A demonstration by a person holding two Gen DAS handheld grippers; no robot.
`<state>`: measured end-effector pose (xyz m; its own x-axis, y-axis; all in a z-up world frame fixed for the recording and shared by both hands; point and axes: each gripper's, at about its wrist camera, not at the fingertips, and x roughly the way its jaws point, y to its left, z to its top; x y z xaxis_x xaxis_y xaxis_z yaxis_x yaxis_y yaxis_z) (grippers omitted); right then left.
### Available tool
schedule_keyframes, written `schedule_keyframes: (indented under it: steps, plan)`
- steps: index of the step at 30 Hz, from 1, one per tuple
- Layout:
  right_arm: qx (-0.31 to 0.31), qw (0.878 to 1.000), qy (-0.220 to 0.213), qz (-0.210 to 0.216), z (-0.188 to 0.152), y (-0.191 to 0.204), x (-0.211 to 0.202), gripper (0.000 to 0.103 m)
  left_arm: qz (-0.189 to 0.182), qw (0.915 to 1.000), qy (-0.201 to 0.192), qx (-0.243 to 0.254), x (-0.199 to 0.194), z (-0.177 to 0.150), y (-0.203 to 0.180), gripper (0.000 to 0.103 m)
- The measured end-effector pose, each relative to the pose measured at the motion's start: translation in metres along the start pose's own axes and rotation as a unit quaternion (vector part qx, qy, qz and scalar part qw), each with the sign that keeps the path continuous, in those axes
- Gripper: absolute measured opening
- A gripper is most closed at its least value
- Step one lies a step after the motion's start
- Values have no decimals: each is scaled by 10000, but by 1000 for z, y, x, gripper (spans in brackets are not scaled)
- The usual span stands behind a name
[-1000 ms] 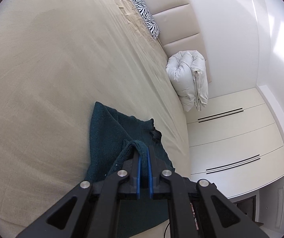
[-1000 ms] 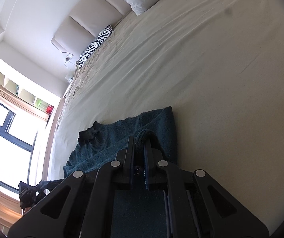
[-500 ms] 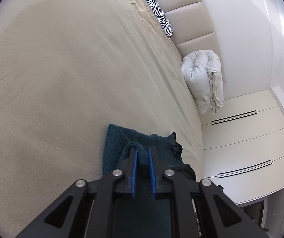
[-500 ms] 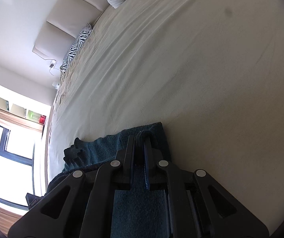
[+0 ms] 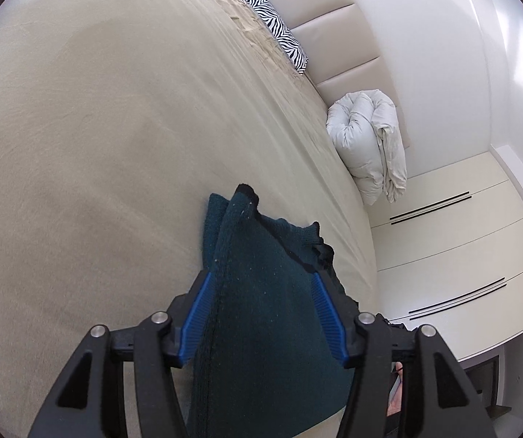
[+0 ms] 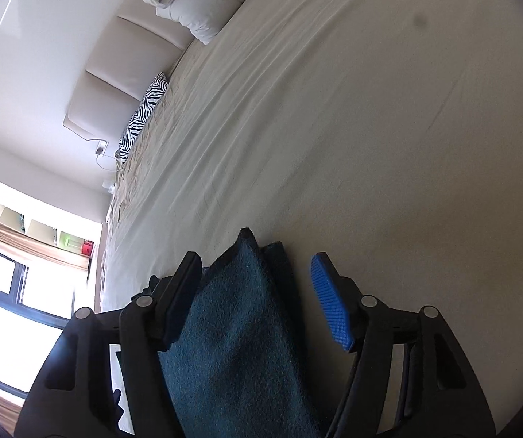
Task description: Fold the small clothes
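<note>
The dark teal knit garment (image 5: 261,292) lies on the beige bed (image 5: 97,138), near the bed's edge on the side of the white wardrobe (image 5: 454,255), with a folded layer lying over a lower one. One corner of the upper layer stands up in a peak, away from the bed's near edge.

The left claw (image 5: 261,308) points low along the bed toward the padded headboard (image 5: 338,40). Its blue-padded fingers (image 5: 197,314) are spread wide, one on each side of the garment's upper fold; the cloth fills the gap between them, but whether the pads still press it I cannot tell. The far finger lies against the garment's wardrobe-side edge.

The right claw (image 6: 258,299) also aims along the bed toward the headboard, tilted so the window (image 6: 10,303) sits low at its side. It too is spread apart. The garment (image 6: 239,328) lies against the window-side finger (image 6: 181,292), while the blue-padded finger (image 6: 330,303) on the other side stands clear of the cloth, with bare sheet between them.

Against the headboard, a zebra-striped pillow (image 5: 279,33) lies at the far part of the bed, and a rolled pale duvet (image 5: 371,146) sits at the headboard's wardrobe end. A white cable (image 6: 103,153) hangs beside the headboard on the window side.
</note>
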<state>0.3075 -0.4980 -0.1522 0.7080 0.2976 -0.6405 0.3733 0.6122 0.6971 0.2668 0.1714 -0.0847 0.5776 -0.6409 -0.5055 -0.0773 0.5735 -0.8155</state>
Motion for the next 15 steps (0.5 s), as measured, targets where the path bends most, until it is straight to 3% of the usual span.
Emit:
schedule_keyframes:
  steps: [8, 15]
  plan:
    - [-1002, 9931, 245, -553, -35, 8, -30, 60, 260, 9985, -49, 477, -18, -43, -12, 59]
    - [-1456, 9857, 418, -735, -84, -4, -59, 52, 523, 9962, 5, 695, -20, -70, -12, 59]
